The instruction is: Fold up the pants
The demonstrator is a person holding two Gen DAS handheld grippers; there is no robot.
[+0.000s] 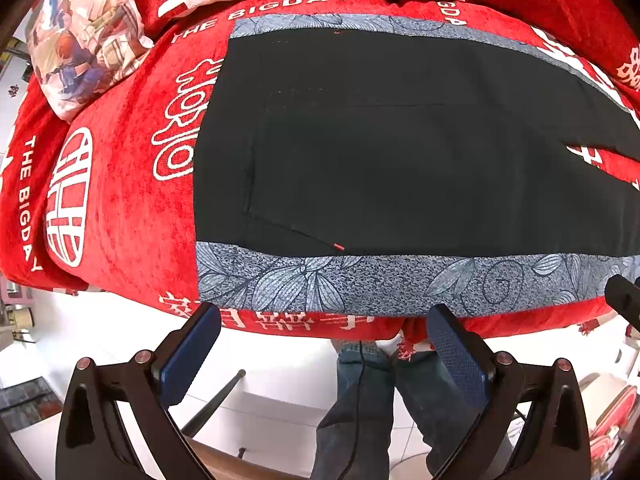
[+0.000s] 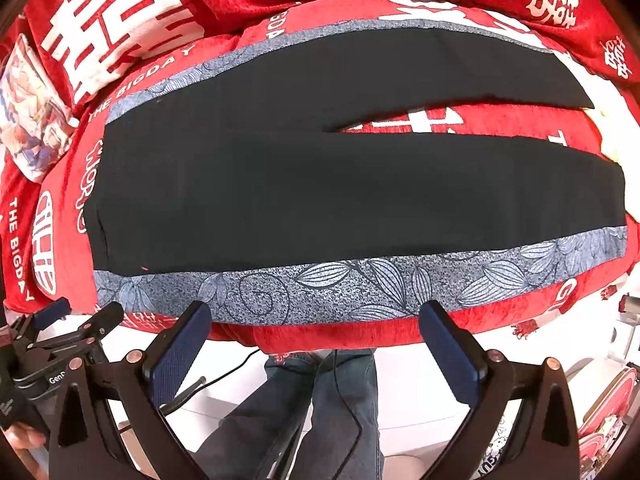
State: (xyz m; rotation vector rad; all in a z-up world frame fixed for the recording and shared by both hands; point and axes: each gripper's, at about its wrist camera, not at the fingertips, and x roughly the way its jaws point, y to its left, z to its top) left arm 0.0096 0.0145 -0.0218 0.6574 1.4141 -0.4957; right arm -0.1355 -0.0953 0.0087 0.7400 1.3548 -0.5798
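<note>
Right wrist view: black pants (image 2: 320, 184) lie spread flat on the red bedspread (image 2: 360, 336), waistband toward the picture's left, both legs running right with a wedge of red showing between them. No fold is made yet; judgement: task at its start, whole folding sequence left. Pants' near long edge, a grey leaf-print stripe (image 2: 360, 284), runs along the bed's front edge, just above both tools. Right gripper (image 2: 316, 320) hovers off that stripe, jaws spread wide, nothing between the pads. Left wrist view: left gripper (image 1: 324, 320) likewise spread and empty, near the stripe's waistband end; pants (image 1: 400, 152) fill the frame. Printed pillow (image 1: 84, 36) sits beyond the waistband, well apart from the pants. Room: bedspread beyond the far leg looks free for laying one leg over; floor and the person's jeans (image 2: 320, 400) lie below the near edge.
</note>
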